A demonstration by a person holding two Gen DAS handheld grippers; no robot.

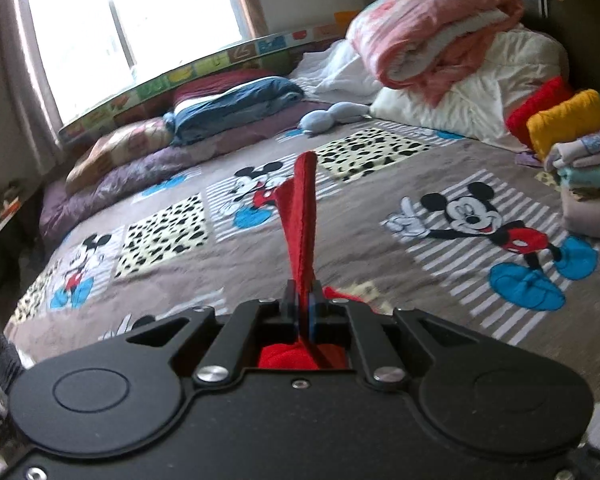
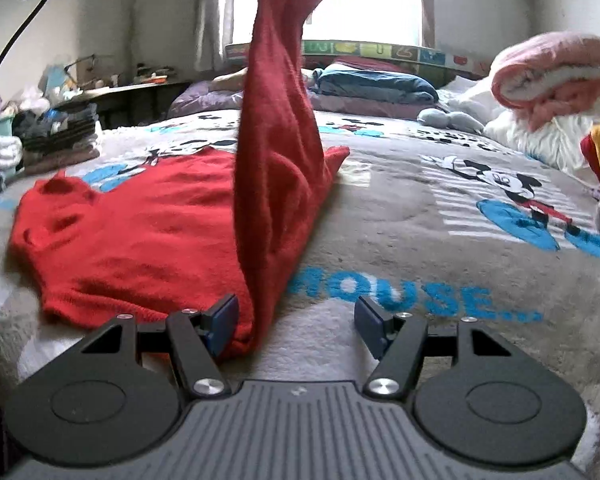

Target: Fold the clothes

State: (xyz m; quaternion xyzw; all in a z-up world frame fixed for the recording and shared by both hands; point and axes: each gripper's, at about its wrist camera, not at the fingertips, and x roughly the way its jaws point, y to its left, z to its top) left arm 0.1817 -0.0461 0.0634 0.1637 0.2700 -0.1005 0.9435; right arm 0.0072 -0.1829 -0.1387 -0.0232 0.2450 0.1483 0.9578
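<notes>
- The red knitted sweater (image 2: 140, 236) lies partly flat on the grey Mickey Mouse bedspread (image 2: 400, 208), filling the left centre of the right wrist view; one side of it is drawn up into a tall hanging fold that reaches the top centre of that frame.
- The left gripper (image 1: 305, 300) is clenched on an edge of the sweater: in the left wrist view a narrow red strip stands up from between the closed fingers at frame centre, and more red fabric bunches beneath them.
- The same gripper shows as a dark shape at the top centre of the right wrist view, holding the top of the raised fold.
- The right gripper (image 2: 296, 320) is released, its blue-padded fingers (image 2: 224, 320) spread wide low over the bedspread; the left pad sits just beside the sweater's near hem.
- A rolled pink and white quilt (image 1: 432, 28) rests on white bedding in the upper right of the left wrist view.
- A stack of folded clothes (image 1: 588, 176) sits at the right edge, with a red cushion (image 1: 536, 108) and a yellow cushion (image 1: 564, 120) behind it.
</notes>
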